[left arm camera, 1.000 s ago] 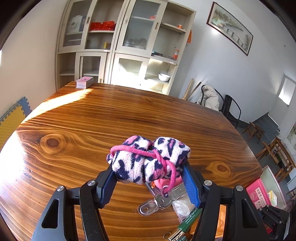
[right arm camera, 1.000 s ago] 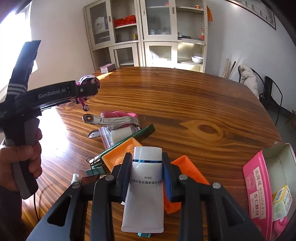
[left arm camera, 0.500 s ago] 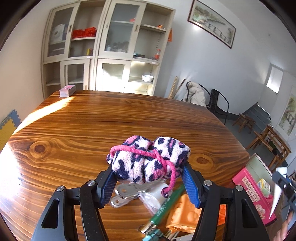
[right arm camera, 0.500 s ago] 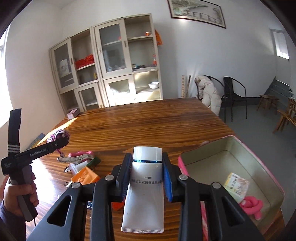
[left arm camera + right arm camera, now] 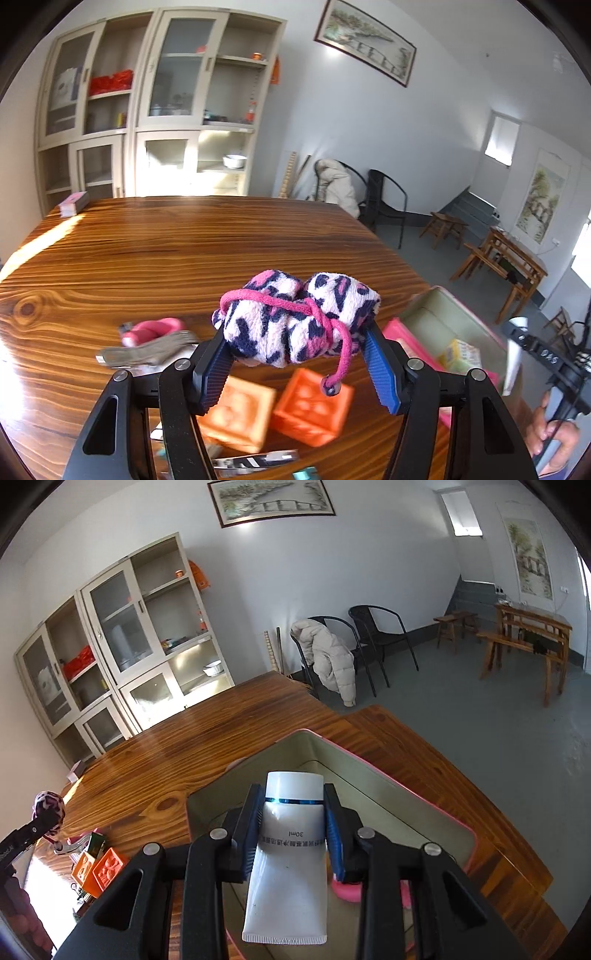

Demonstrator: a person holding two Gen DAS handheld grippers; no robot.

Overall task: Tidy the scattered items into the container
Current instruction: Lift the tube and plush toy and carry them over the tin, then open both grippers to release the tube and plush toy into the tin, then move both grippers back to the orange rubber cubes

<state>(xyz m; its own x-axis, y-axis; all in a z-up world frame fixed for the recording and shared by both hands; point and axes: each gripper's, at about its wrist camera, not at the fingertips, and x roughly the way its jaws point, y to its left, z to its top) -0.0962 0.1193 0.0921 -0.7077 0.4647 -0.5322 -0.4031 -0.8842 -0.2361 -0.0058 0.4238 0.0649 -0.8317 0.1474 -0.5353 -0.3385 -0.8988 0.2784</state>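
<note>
One pink-walled container (image 5: 369, 775) sits at the table (image 5: 184, 243) edge, holding a small yellow-green packet (image 5: 460, 354) and something pink (image 5: 345, 890). Right gripper (image 5: 293, 834) hangs over it, jaws pinching a white tube (image 5: 290, 867), cap forward. Left gripper (image 5: 295, 354) clamps a leopard-print fuzzy bundle (image 5: 295, 321) above two orange blocks (image 5: 312, 406).
</note>
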